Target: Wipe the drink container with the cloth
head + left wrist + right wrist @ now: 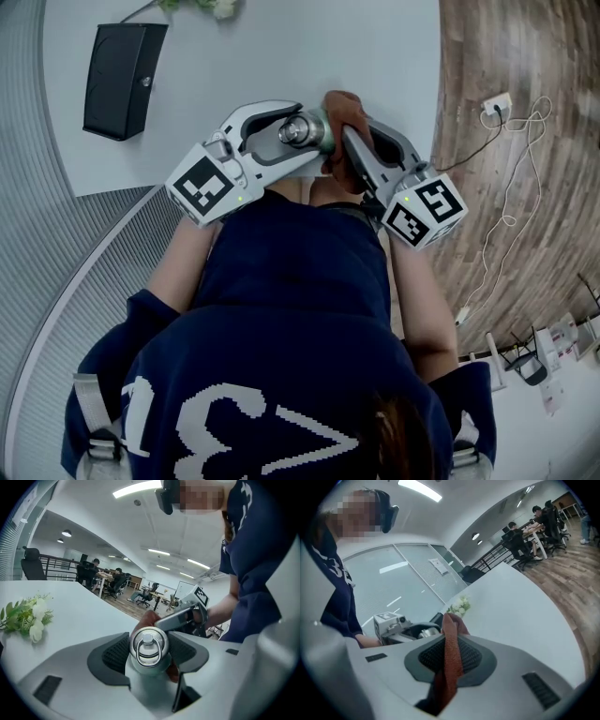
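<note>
The drink container [302, 131], a metal bottle with a ring lid [149, 641], is held up in front of the person's chest at the table's near edge. My left gripper [298, 133] holds it between wide-set jaws, with both dark pads against its sides [149, 649]. The rust-brown cloth [339, 105] sits just right of the container and touches its side. My right gripper [345, 141] is shut on the cloth, which runs up between its pads [450, 656] and sticks out past the tips [451, 632]. The container's lid [425, 633] shows just left of the cloth.
A white table [281, 47] lies ahead, with a black box [122, 67] at its left and white flowers [211, 7] at the far edge. To the right is wooden floor with a power socket and cables [497, 103]. People sit at desks [108, 578] far off.
</note>
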A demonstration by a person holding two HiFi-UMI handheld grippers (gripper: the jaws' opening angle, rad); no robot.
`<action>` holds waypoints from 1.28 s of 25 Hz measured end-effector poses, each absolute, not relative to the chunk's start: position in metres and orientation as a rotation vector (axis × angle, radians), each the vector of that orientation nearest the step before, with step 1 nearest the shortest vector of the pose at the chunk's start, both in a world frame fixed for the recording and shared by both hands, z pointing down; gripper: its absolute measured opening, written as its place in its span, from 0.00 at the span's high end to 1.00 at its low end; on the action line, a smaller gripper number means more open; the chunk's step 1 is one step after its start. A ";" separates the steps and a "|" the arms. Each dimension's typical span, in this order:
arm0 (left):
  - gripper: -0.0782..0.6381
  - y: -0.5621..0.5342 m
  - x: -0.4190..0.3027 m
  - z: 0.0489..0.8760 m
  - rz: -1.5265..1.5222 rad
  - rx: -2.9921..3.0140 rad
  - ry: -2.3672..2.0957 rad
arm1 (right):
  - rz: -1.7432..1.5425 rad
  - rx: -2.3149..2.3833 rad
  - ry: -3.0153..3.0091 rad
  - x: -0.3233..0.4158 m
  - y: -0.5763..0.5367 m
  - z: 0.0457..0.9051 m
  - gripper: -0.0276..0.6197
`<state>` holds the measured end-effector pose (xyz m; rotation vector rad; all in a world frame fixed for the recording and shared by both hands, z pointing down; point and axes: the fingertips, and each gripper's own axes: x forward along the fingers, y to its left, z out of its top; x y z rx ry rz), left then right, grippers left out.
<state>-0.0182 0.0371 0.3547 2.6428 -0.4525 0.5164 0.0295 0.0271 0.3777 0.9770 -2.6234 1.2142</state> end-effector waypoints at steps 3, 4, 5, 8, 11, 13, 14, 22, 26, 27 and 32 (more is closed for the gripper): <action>0.54 0.040 -0.015 0.353 0.533 2.676 -0.437 | 1.188 0.873 -2.752 0.004 0.025 0.341 0.87; 0.54 0.040 -0.015 0.353 0.533 2.681 -0.437 | 1.166 0.857 -2.773 -0.001 0.025 0.334 0.87; 0.54 0.040 -0.015 0.353 0.529 2.683 -0.439 | 1.143 0.851 -2.782 -0.004 0.026 0.332 0.87; 0.54 0.043 -0.015 0.356 0.533 2.698 -0.432 | 1.136 0.881 -2.758 0.003 0.028 0.345 0.87; 0.53 0.045 -0.016 0.356 0.544 2.697 -0.431 | 1.121 0.969 -2.687 0.020 0.029 0.368 0.87; 0.53 0.043 -0.017 0.356 0.533 2.672 -0.453 | 1.101 1.013 -2.647 0.031 0.031 0.379 0.87; 0.53 0.041 -0.018 0.356 0.518 2.652 -0.471 | 1.086 1.021 -2.636 0.034 0.032 0.382 0.87; 0.53 0.026 -0.021 0.360 0.391 2.482 -0.584 | 0.969 0.964 -2.660 0.028 0.046 0.379 0.87; 0.53 0.033 -0.025 0.357 0.386 2.530 -0.557 | 1.115 1.054 -2.523 0.044 0.050 0.411 0.87; 0.53 0.035 -0.024 0.355 0.387 2.550 -0.546 | 1.139 1.065 -2.482 0.048 0.051 0.419 0.87; 0.53 0.038 -0.020 0.356 0.423 2.599 -0.507 | 1.219 1.041 -2.511 0.046 0.041 0.411 0.87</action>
